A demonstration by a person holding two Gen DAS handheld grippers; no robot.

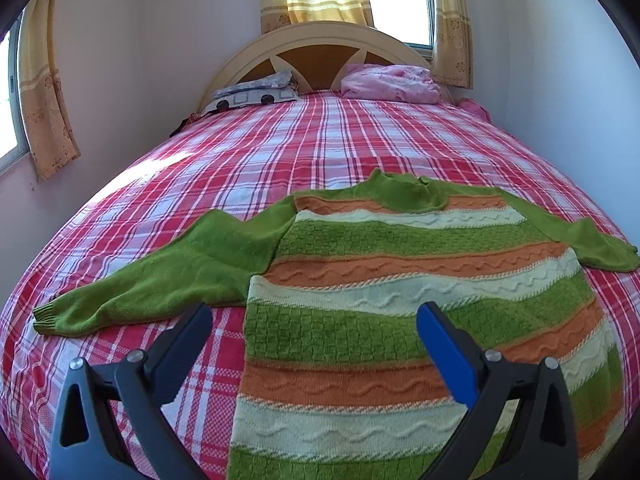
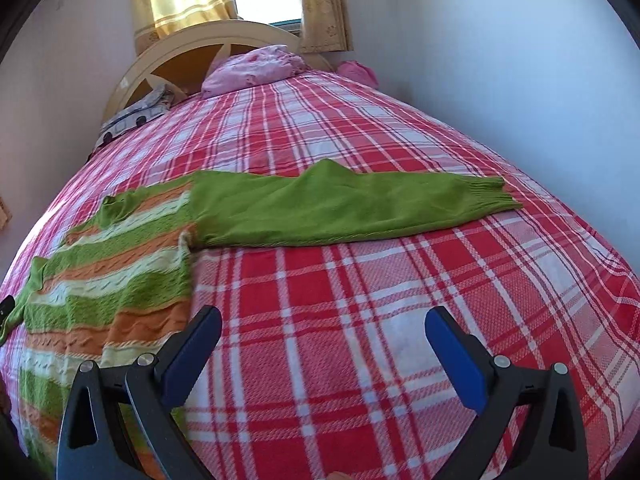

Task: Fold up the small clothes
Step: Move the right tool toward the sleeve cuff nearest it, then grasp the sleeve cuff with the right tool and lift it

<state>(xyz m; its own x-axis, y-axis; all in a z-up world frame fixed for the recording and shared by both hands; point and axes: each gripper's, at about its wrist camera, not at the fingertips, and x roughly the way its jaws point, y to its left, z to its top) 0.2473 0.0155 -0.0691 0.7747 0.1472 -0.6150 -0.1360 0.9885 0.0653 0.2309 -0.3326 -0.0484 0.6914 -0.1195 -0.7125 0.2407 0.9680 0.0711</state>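
Red-and-white plaid bedding (image 2: 360, 300) covers the bed on which the striped knit sweater (image 1: 400, 280) lies flat, both green sleeves spread outward; the left claw (image 1: 314, 320) hovers over the sweater's lower body and the right claw (image 2: 324, 322) over bare bedding beside the right sleeve (image 2: 340, 208), each with jaws spread wide and gripping nothing. Risk: the soft knit can bunch or drag the bedding if only one layer is pinched, skewing the fold. No brand, label or legible writing is visible.

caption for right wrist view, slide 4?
Open right gripper hovers over plaid bedspread, green sleeve of striped sweater spread flat ahead.
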